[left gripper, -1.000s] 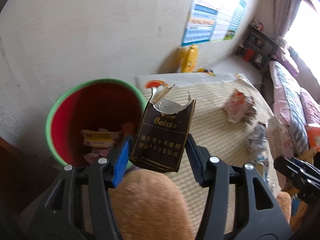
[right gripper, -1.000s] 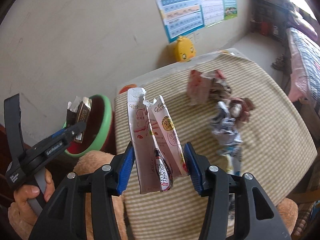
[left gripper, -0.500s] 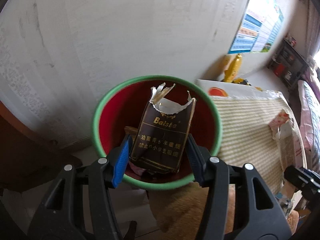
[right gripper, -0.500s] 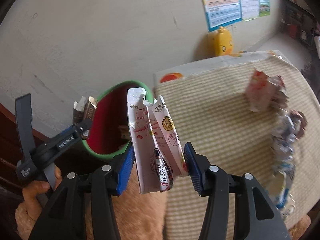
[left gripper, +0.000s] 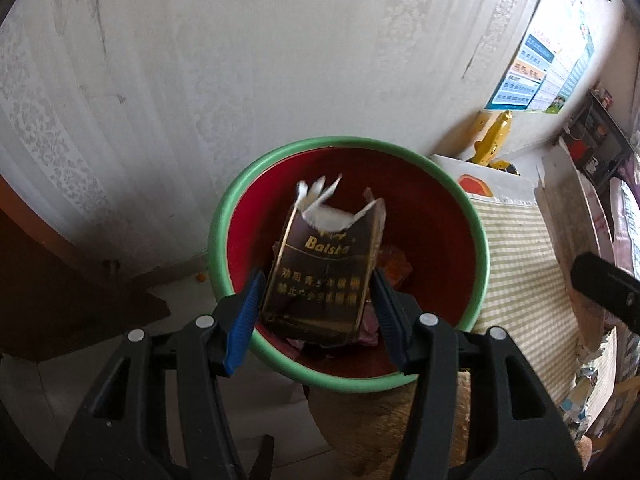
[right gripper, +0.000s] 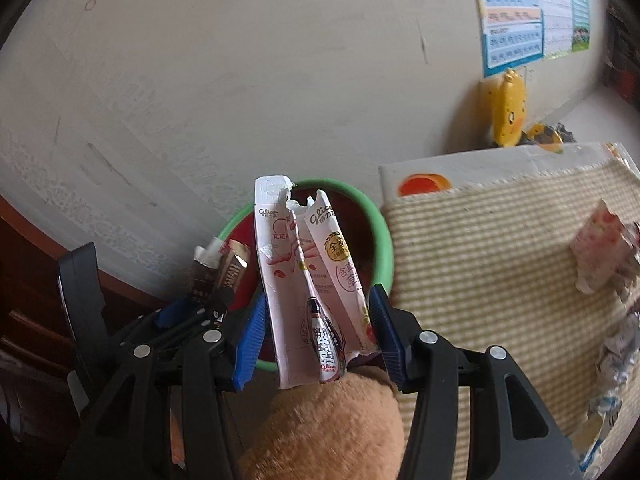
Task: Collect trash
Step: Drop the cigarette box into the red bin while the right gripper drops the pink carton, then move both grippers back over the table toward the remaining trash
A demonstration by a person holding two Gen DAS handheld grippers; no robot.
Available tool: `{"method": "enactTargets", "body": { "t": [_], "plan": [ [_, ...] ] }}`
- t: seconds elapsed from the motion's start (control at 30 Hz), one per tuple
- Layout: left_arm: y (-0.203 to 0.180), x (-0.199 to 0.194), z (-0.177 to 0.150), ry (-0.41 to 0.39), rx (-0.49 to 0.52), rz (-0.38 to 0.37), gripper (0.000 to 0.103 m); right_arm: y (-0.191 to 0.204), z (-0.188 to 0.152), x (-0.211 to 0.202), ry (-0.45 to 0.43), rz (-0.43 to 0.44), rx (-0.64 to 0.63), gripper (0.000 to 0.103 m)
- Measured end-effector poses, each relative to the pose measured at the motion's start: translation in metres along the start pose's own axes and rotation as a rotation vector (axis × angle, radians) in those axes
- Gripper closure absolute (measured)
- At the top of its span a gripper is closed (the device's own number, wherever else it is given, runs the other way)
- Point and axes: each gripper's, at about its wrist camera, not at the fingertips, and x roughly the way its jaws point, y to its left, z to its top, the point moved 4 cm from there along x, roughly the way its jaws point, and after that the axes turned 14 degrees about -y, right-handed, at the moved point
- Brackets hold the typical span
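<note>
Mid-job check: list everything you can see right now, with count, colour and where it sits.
cigarette pack: one, dark brown, torn top, between the left fingers over the bin
snack box: one, pink and white, torn, between the right fingers
bin: one, green rim, red inside, by the wall, trash at its bottom
wrappers on table: several, pink, white and silver, at the table's far right
table mat: one, beige striped, covering the table
duck toy: one, yellow, against the wall
wall chart: one, blue and white, on the wall
left gripper: black, blue pads, shut on the pack
right gripper: black, blue pads, shut on the box
</note>
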Motion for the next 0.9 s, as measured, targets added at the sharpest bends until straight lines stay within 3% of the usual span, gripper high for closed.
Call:
{"method": "enactTargets", "body": {
  "t": [0.17,0.23,0.3,0.33,0.63,0.9],
  "plan": [
    [0.005,0.003,-0.002,0.007,-0.012,0.005,0.051,0.007,0.002,0.011,0.003,0.0,-0.018,0.054],
    [0.006,0.004,-0.004,0.004,-0.015,0.009,0.05,0.006,0.005,0.013,-0.006,0.0,-0.01,0.048],
    [0.008,0.007,-0.006,0.008,-0.02,0.021,0.036,0.007,0.008,0.014,-0.022,-0.008,-0.005,0.04],
    [0.008,0.007,-0.007,0.008,-0.023,0.018,0.035,0.007,0.009,0.014,-0.028,-0.014,-0.006,0.033],
    [0.006,0.001,-0.005,-0.002,-0.009,0.02,0.035,0.003,0.007,-0.004,-0.062,-0.013,-0.024,0.032],
    [-0.022,-0.013,0.001,-0.026,0.038,-0.011,0.035,-0.023,-0.001,-0.042,-0.102,-0.048,0.006,0.032]
  ]
}}
